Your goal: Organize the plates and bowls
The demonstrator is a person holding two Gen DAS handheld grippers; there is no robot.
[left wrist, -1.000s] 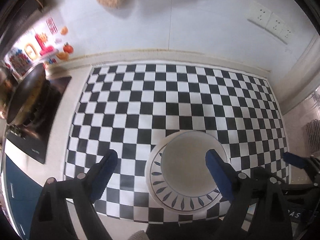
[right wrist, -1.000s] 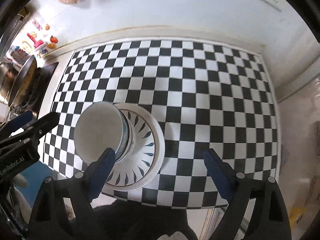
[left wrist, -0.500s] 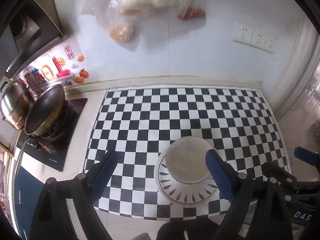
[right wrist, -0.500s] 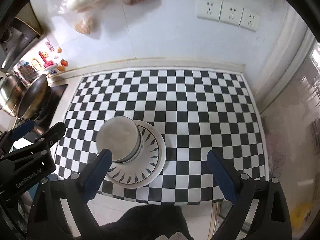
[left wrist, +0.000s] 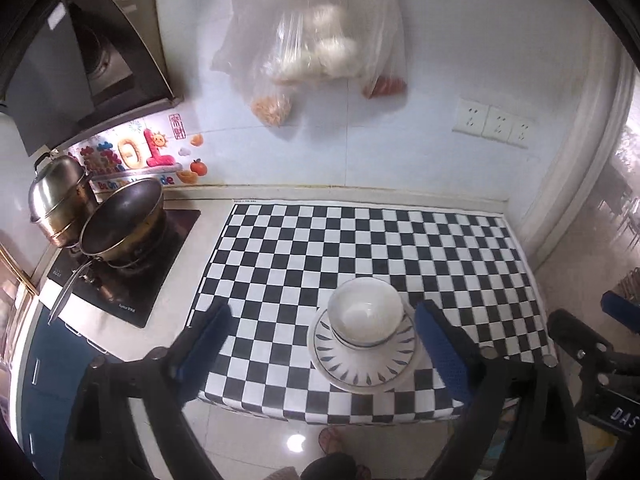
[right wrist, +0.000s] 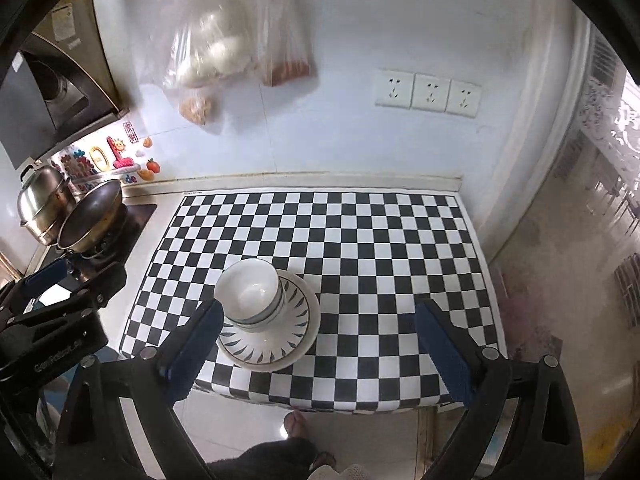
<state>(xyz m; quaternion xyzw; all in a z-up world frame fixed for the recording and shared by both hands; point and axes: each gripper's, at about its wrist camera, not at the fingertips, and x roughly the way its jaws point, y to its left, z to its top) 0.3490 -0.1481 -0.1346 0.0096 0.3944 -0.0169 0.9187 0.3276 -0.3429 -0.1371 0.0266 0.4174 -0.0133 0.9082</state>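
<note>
A white bowl (left wrist: 366, 312) sits stacked in another bowl with a dark rim line, and the pair stands on a white plate (left wrist: 362, 368) with a ring of dark leaf marks. The stack rests on a black-and-white checkered mat (left wrist: 360, 240), near the mat's front edge and a little toward its right half in the left wrist view; in the right wrist view the bowl (right wrist: 250, 290) and plate (right wrist: 272, 344) lie left of the mat's middle. The plate's near rim comes close to the mat's front border but stays on it.

The rest of the checkered mat (right wrist: 360, 232) is bare, with open squares behind the stack up to the wall and to both sides. The mat's front edge hangs at the counter's lip, with the floor and a person's foot (left wrist: 330, 440) below.

The left gripper (left wrist: 320, 344) hangs above and in front of the stack with its jaws opening wide; nothing is between the blue pads and they touch neither bowl nor plate. The right gripper (right wrist: 316, 344) also stands spread wide and empty, its left pad overlapping the plate's edge in view only.

Left of the mat sits a dark hob with a wok (left wrist: 120, 220) and a steel pot (left wrist: 58, 196). On the wall behind hang plastic bags (left wrist: 316, 52) of food and three sockets (right wrist: 428, 92)
</note>
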